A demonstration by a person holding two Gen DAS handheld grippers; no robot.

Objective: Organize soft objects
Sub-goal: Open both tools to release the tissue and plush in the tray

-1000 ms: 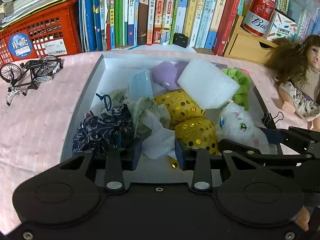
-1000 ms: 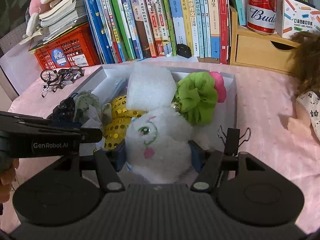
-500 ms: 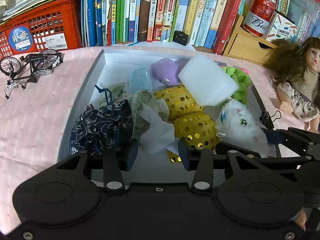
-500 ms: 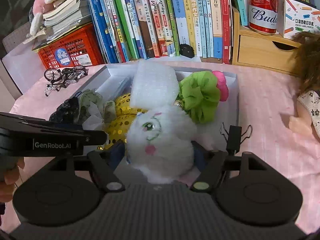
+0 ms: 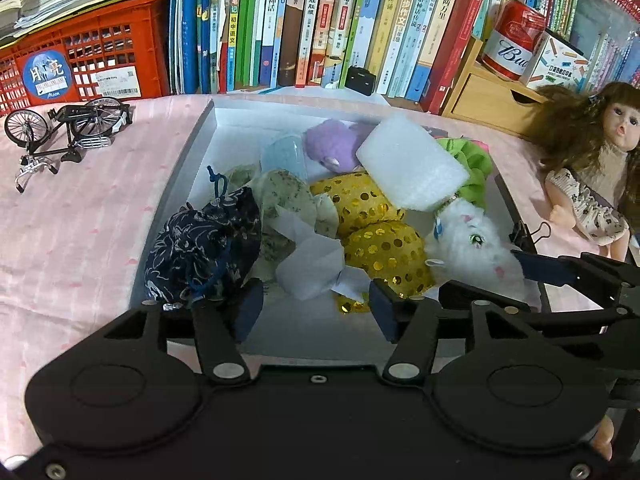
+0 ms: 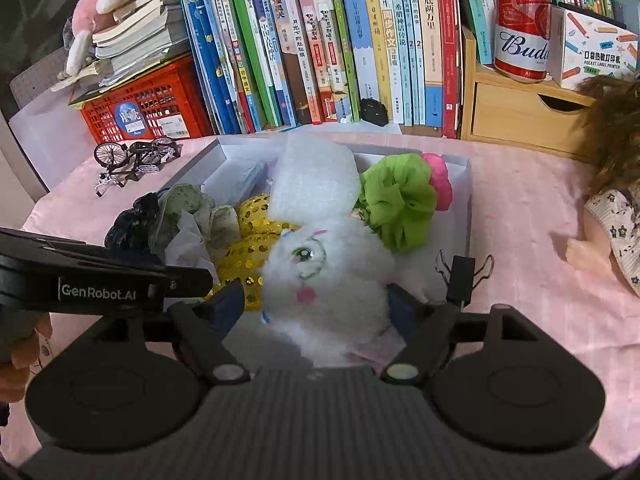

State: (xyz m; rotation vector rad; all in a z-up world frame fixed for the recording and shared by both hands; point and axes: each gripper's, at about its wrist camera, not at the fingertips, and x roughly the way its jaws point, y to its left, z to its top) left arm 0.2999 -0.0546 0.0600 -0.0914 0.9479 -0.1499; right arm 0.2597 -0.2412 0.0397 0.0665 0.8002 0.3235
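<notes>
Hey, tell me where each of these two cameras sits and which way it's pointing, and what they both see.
Left wrist: sits on the left gripper, looking down into the white box; the jaws, just opening, stand apart over tissue paper; the right gripper juts in.
Right wrist: sits on the right gripper, angled down at the white plush cat between its just-opening jaws; the left gripper and a hand show.
Shared: box, cat, sequined cushion, bookshelf.

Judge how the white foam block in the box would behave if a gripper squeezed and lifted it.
The white foam block looks airy, so probably light. Its soft-looking surface would likely dent under pressure. It leans on the gold sequin cushions, so lifting may shift them.
</notes>
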